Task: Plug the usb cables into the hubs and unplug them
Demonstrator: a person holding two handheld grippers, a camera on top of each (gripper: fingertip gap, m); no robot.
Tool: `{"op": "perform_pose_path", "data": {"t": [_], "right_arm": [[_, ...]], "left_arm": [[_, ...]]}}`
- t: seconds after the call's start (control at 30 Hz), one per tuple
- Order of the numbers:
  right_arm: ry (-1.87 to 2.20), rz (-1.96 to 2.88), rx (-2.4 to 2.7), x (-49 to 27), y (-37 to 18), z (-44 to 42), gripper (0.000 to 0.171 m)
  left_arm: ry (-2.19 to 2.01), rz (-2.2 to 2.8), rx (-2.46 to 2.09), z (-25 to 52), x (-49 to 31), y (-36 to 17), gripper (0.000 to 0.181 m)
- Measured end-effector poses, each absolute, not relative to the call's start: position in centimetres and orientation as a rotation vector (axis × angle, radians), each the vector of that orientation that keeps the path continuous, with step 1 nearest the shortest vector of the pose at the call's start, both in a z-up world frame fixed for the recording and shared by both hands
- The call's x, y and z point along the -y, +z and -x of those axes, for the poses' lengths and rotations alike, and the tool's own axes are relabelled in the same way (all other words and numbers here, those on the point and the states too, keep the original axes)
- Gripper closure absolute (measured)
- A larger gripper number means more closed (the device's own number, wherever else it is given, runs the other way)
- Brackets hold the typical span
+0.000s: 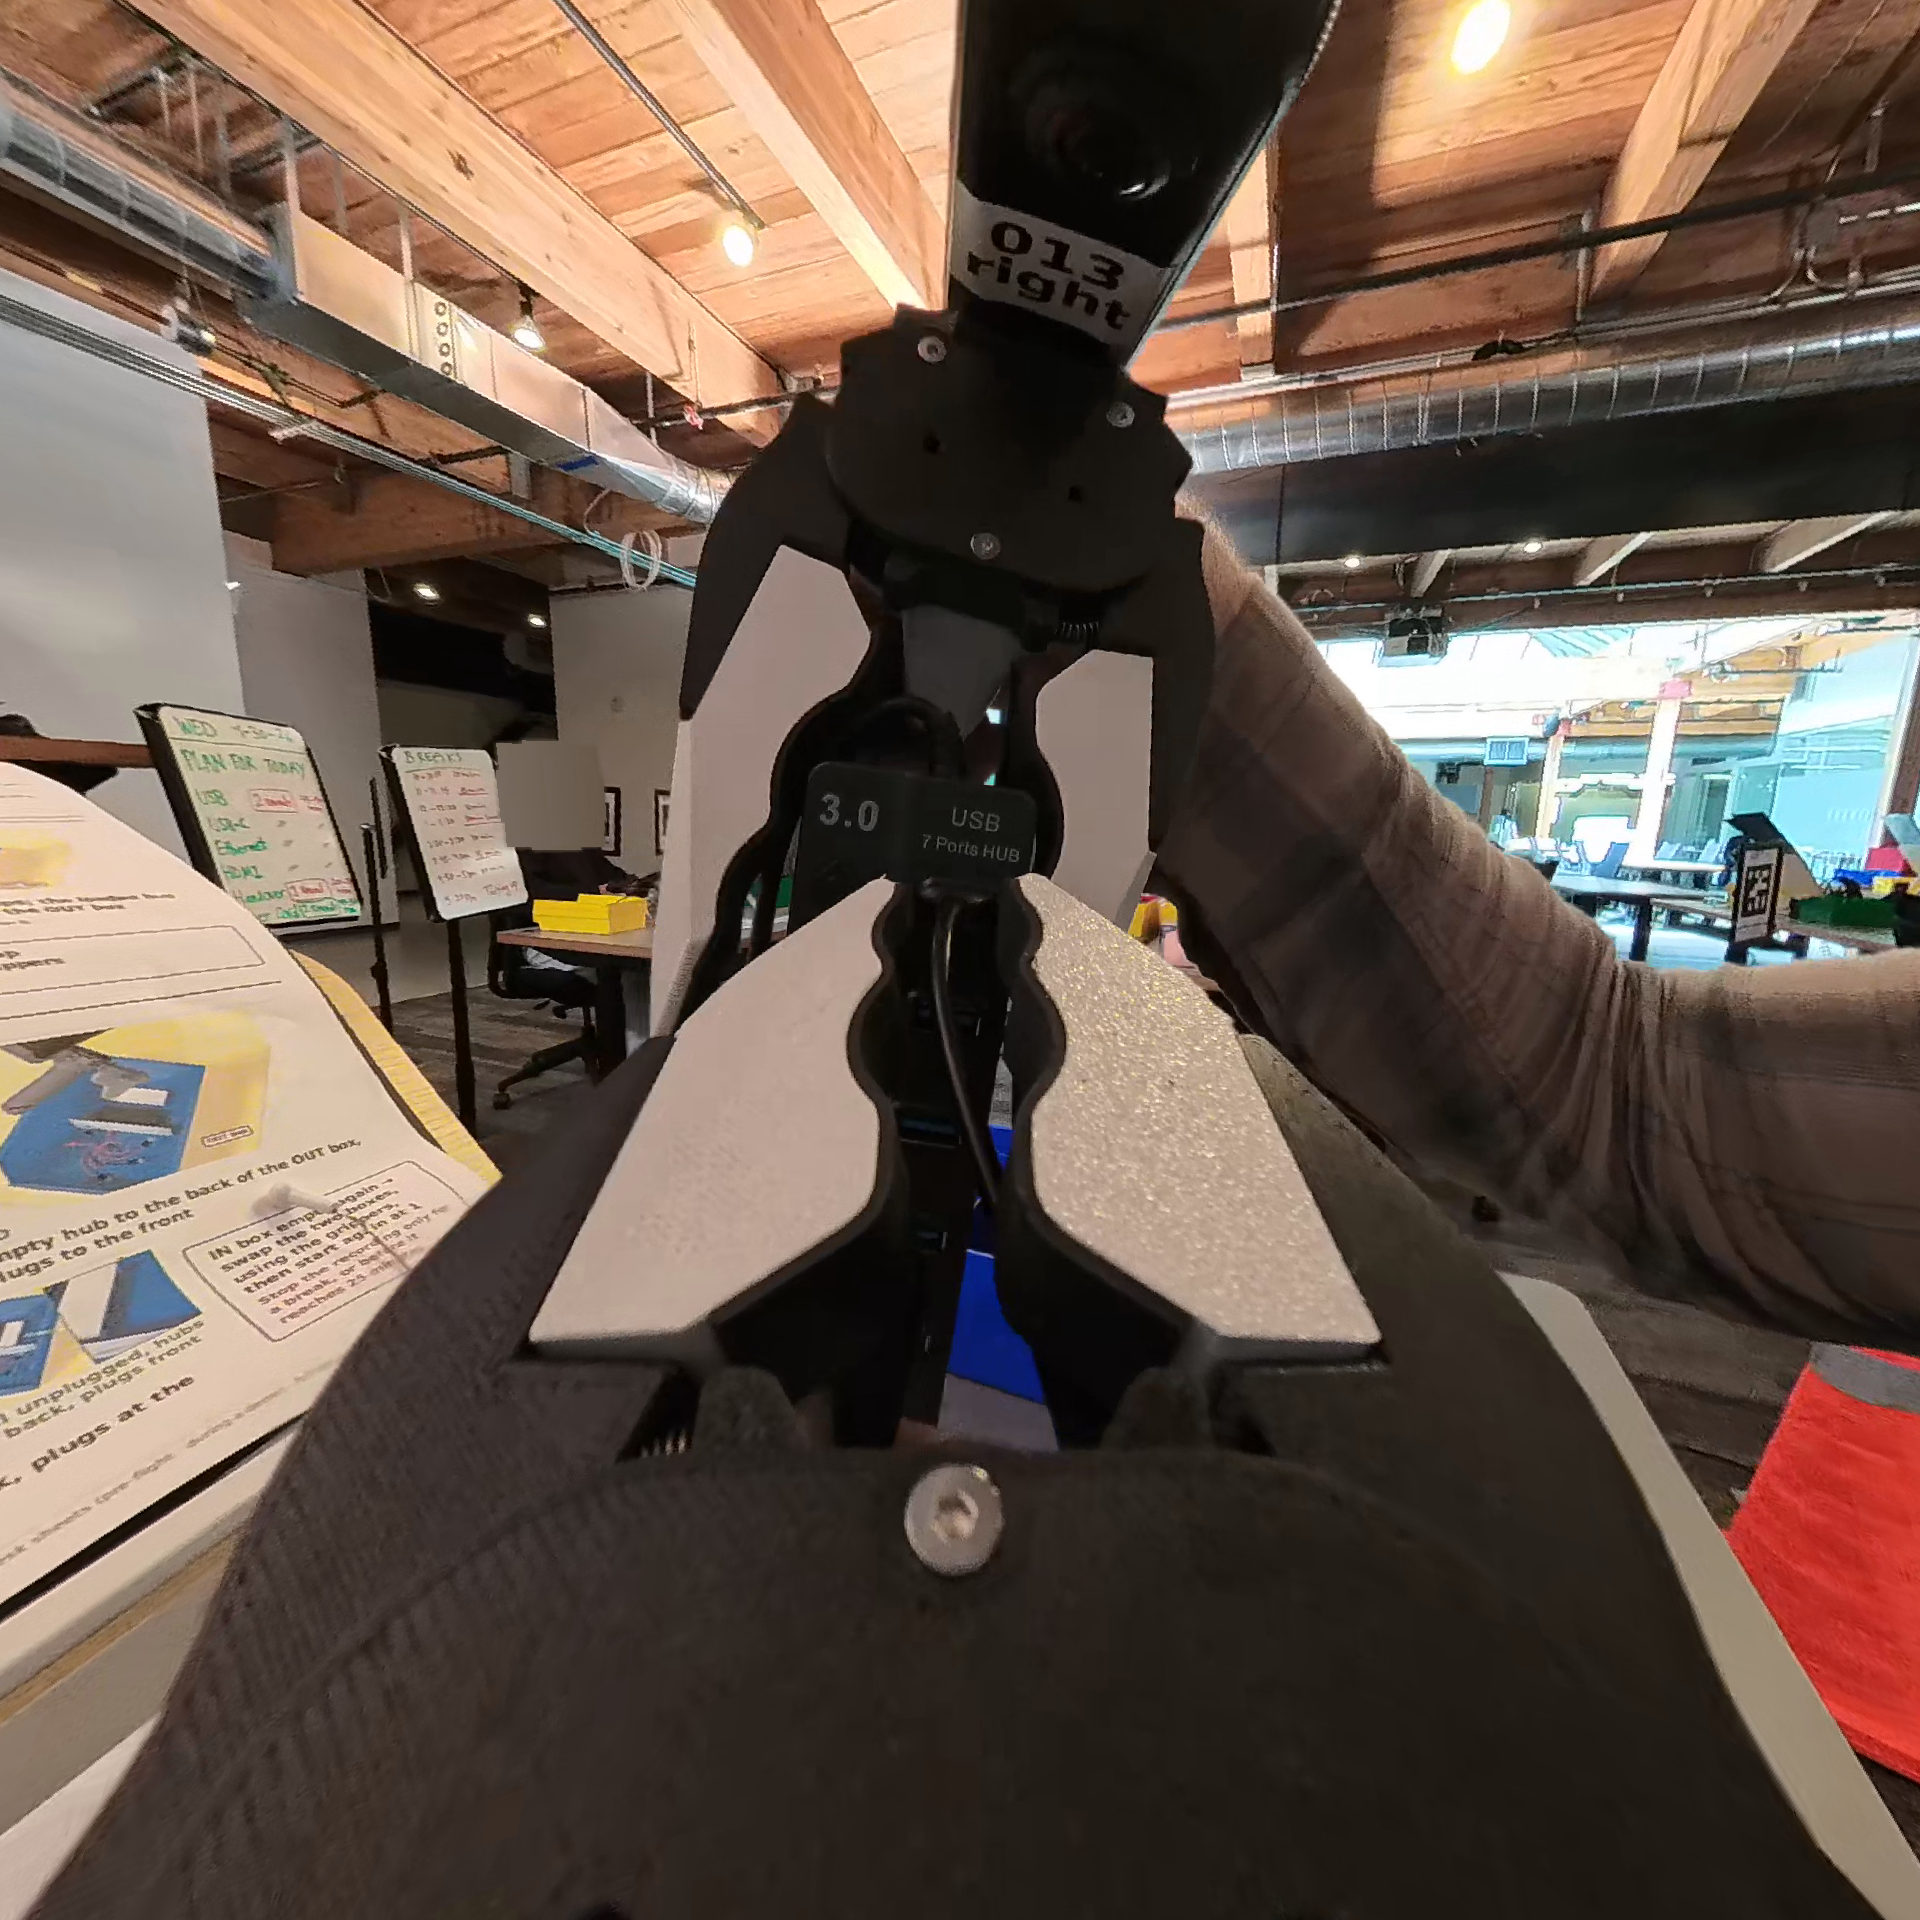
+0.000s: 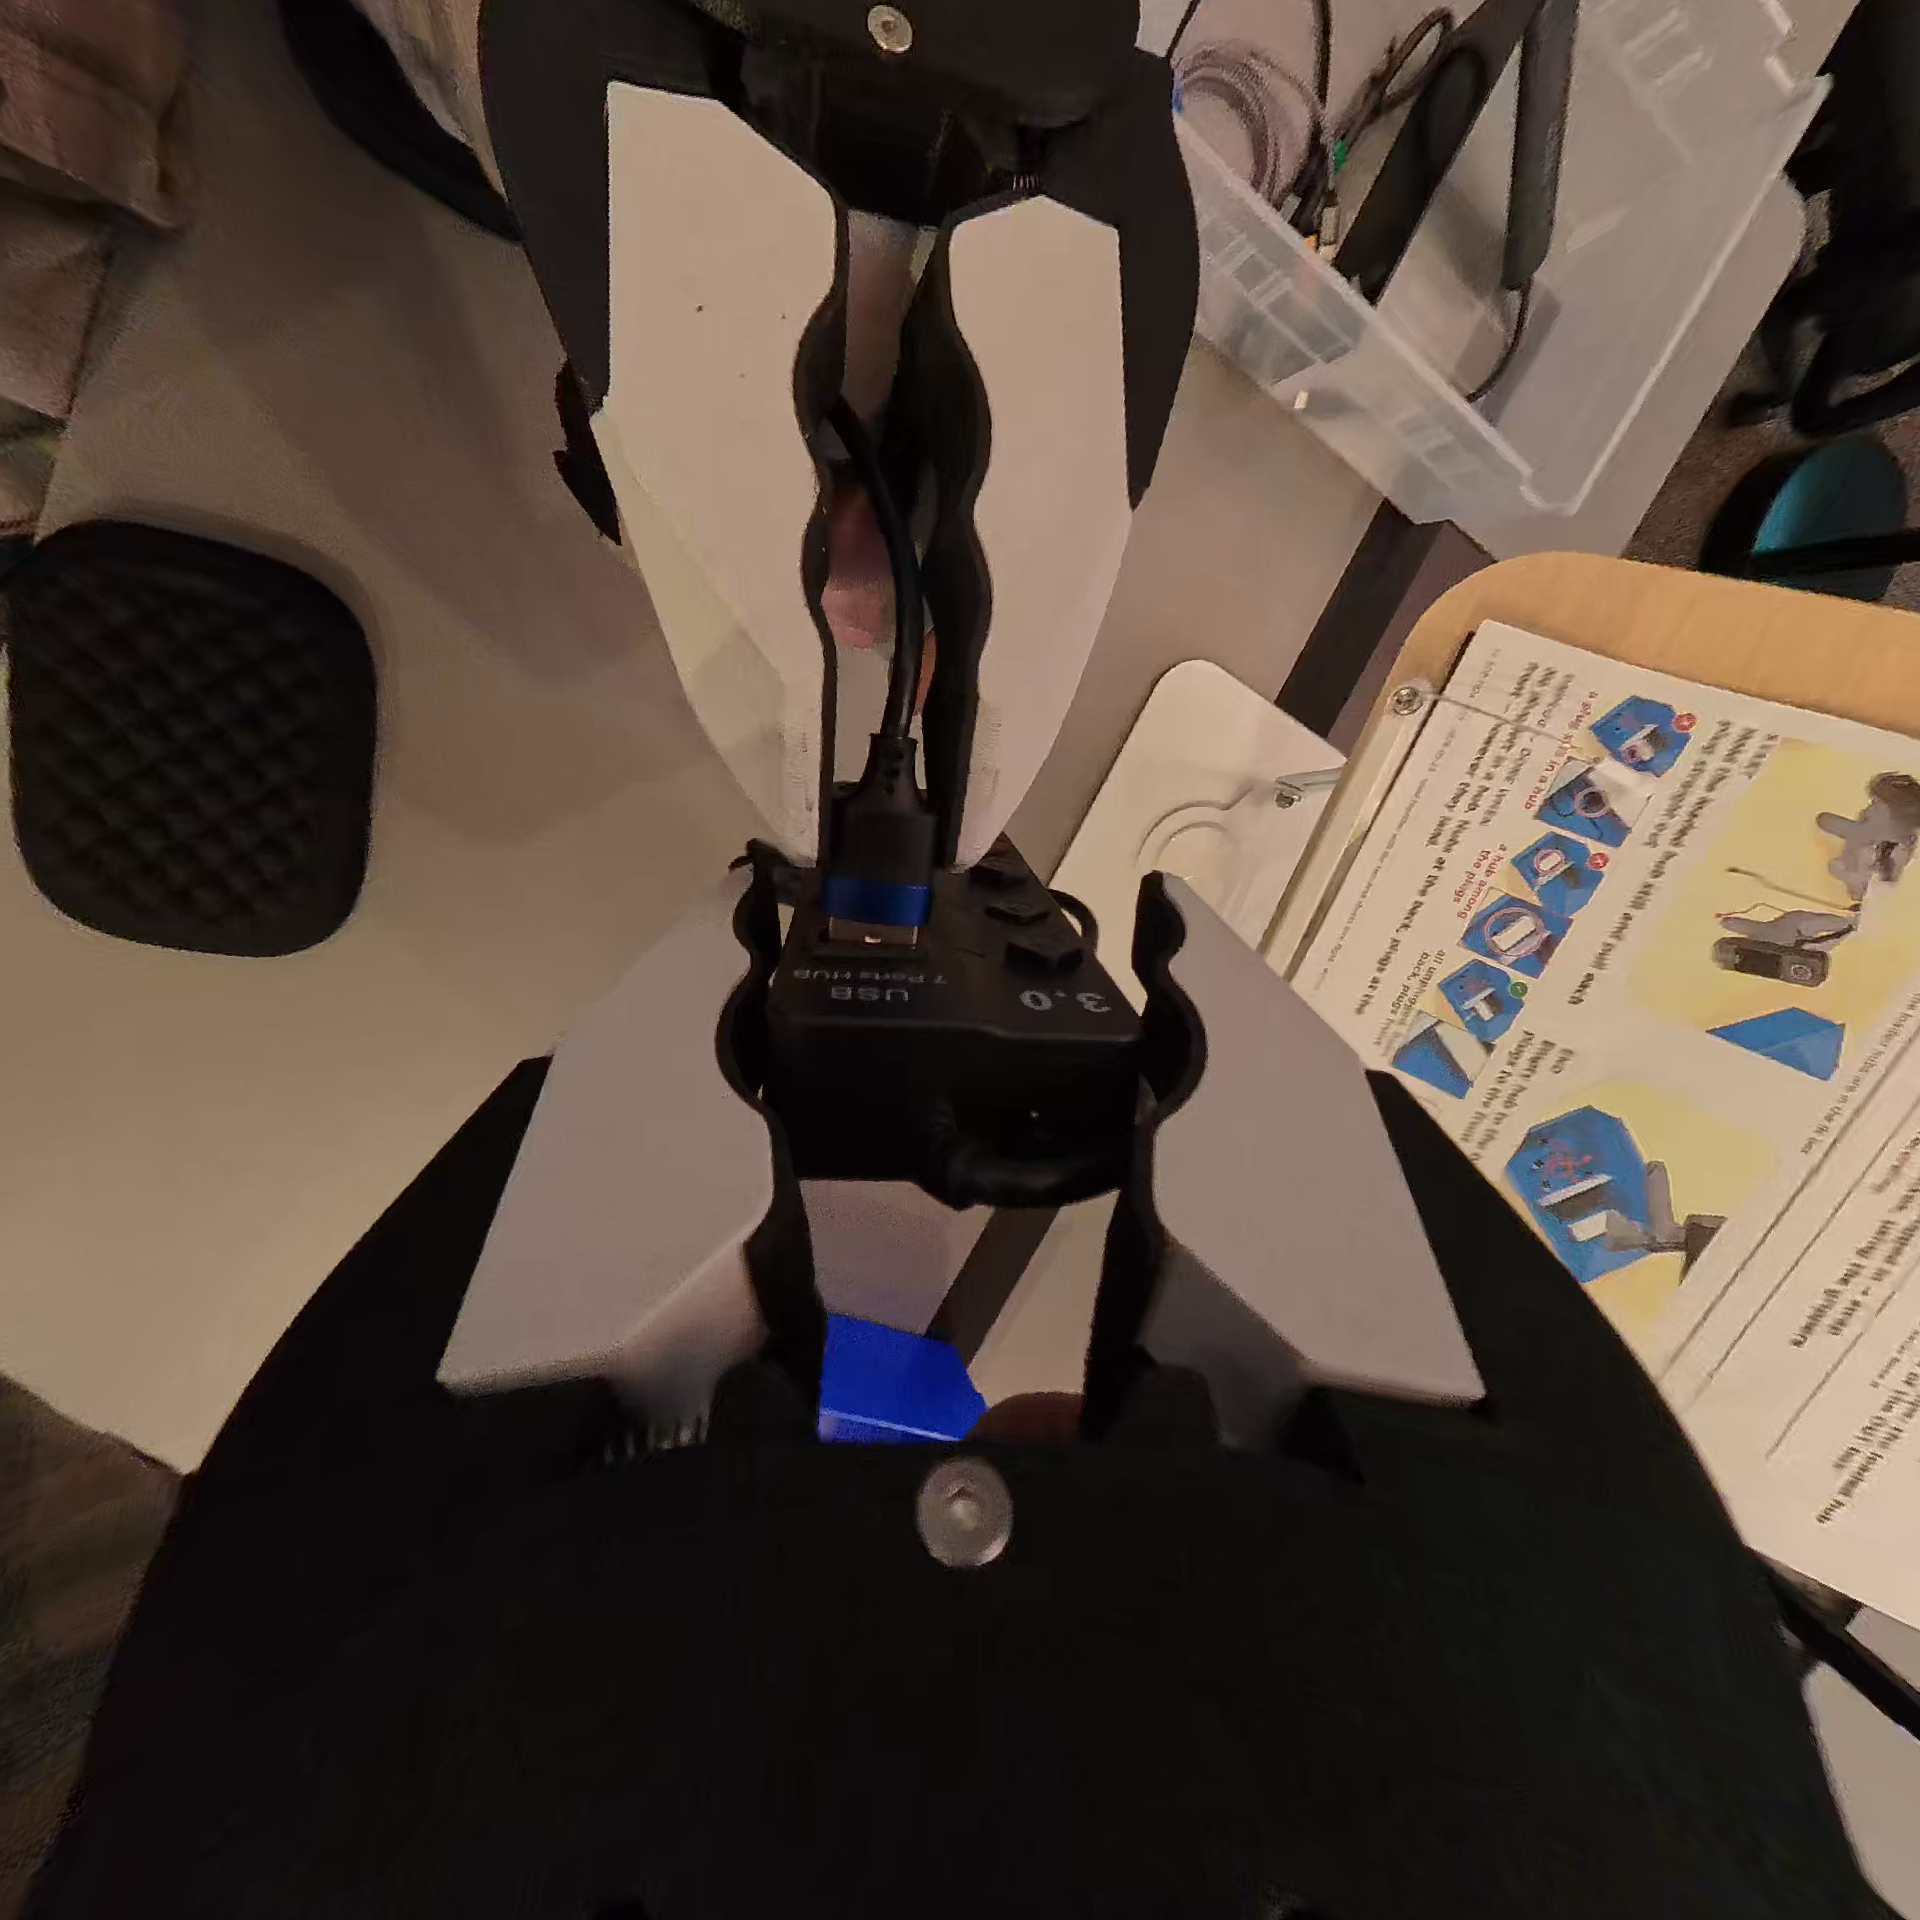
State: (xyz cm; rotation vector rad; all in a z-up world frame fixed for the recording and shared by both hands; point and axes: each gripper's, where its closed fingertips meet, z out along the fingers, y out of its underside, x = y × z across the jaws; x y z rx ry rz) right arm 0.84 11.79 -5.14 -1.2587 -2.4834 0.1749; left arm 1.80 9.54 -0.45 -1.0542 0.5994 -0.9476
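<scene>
Right tool around hub

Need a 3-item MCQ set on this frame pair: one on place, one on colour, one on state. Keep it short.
1. Where is the hub?
A. Lying on the table
B. Between the right gripper's fingers
C. In the clear plastic bin

2. What colour is the band on the plug?
A. Red
B. Blue
C. Green

3. How do the left gripper's fingers stand?
A. Wide open, nothing between them
B. Closed on the hub
C. Closed in on the usb cable

Key:
1 B: the right wrist view shows the black hub clamped in the right gripper.
2 B: a blue band rings the plug at the hub's port.
3 C: in both views the left gripper has its fingers drawn close around the usb cable.
</scene>
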Motion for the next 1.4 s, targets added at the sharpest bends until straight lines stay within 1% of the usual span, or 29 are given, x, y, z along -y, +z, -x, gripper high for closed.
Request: {"op": "perform_pose_path", "data": {"t": [0.03, 0.4, 0.6, 0.77, 0.93, 1.03, 1.13, 1.33, 1.4], "right_arm": [[0.171, 1.242, 2.479, -11.8, -5.0, -0.8, 0.103], [0.340, 1.210, 2.416, -11.3, -5.8, -0.5, 0.106], [0.331, 1.188, 2.394, -11.4, -5.7, -0.5, 0.107], [0.313, 1.201, 2.391, -11.7, -6.1, -0.6, 0.107], [0.271, 1.219, 2.383, -12.1, -6.3, -1.0, 0.107], [0.318, 1.253, 2.370, -12.4, -6.6, -1.2, 0.107], [0.309, 1.284, 2.358, -12.8, -7.2, -1.6, 0.106], [0.291, 1.358, 2.317, -13.6, -7.9, -3.0, 0.106], [0.296, 1.388, 2.290, -13.8, -8.3, -3.7, 0.106]], "left_arm": [[-0.953, 1.053, -0.594, -1.8, -9.6, -0.4, 0.166], [-0.967, 0.982, -0.562, -2.3, -9.4, -0.6, 0.165], [-0.950, 0.979, -0.562, -2.4, -9.5, -0.8, 0.165], [-0.855, 0.966, -0.538, -2.9, -9.9, -1.5, 0.165], [-0.870, 0.987, -0.548, -3.2, -10.2, -1.9, 0.166], [-0.902, 1.008, -0.550, -3.1, -10.7, -2.0, 0.165], [-0.920, 1.036, -0.631, -3.1, -10.8, -2.3, 0.166], [-0.840, 1.019, -0.627, -1.2, -10.9, -1.3, 0.149], [-0.779, 1.023, -0.628, -0.5, -11.2, -1.1, 0.147]]}}
